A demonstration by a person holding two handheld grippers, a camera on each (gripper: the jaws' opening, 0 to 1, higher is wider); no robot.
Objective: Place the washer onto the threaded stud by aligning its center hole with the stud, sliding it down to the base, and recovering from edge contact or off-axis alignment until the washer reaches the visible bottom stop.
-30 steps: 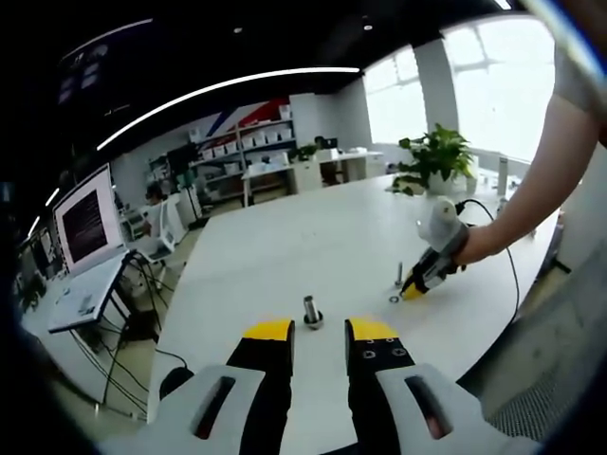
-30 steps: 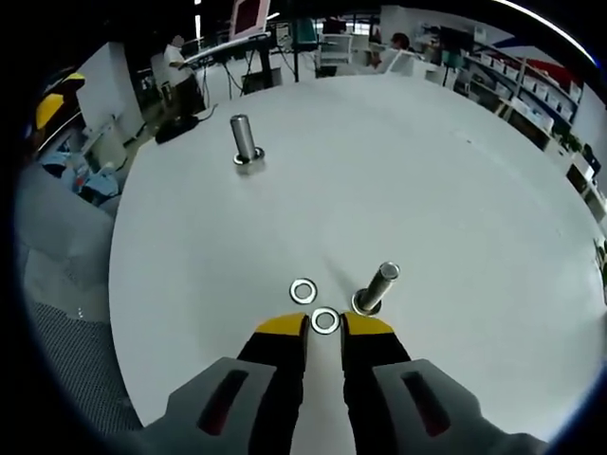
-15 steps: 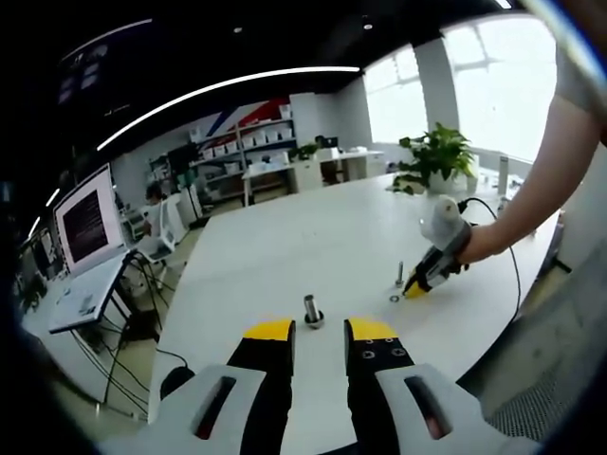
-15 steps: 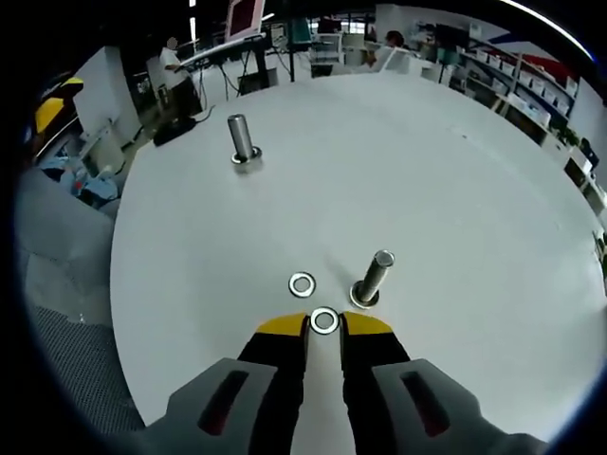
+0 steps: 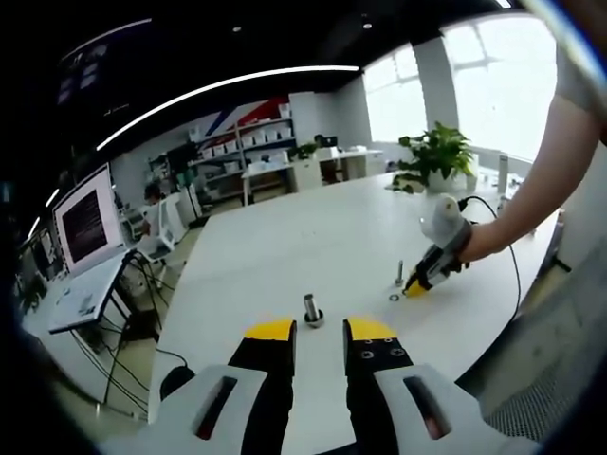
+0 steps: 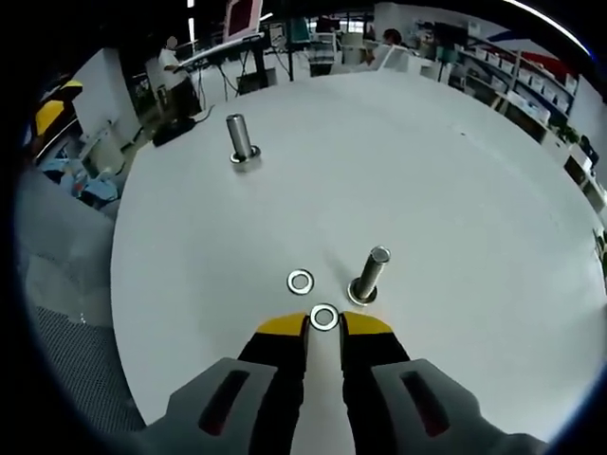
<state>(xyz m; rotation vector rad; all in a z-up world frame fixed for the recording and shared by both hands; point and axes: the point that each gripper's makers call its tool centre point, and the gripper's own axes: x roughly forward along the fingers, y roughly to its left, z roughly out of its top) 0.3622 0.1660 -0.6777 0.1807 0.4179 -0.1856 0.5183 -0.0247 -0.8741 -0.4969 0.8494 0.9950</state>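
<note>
Now | right claw (image 6: pixel 324 325) clamped on washer (image 6: pixel 324 318) | stud (image 6: pixel 370 275) just ahead-right | we lift, centre hole over tip, keep washer level | left claw (image 5: pixel 320 329) apart, idle

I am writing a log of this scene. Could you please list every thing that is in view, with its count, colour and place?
Table: one, white, round, under everything.
Threaded stud: two, silver; one just ahead of the right gripper, the far stud across the table.
Washer: two, silver; one between the right jaw tips, the loose washer flat on the table beside the near stud.
Plant: one, green, at the table's far edge.
Monitor: one, dark, on a side desk.
Right gripper: yellow-tipped, closed on the washer.
Left gripper: yellow-tipped, open, empty.
</note>
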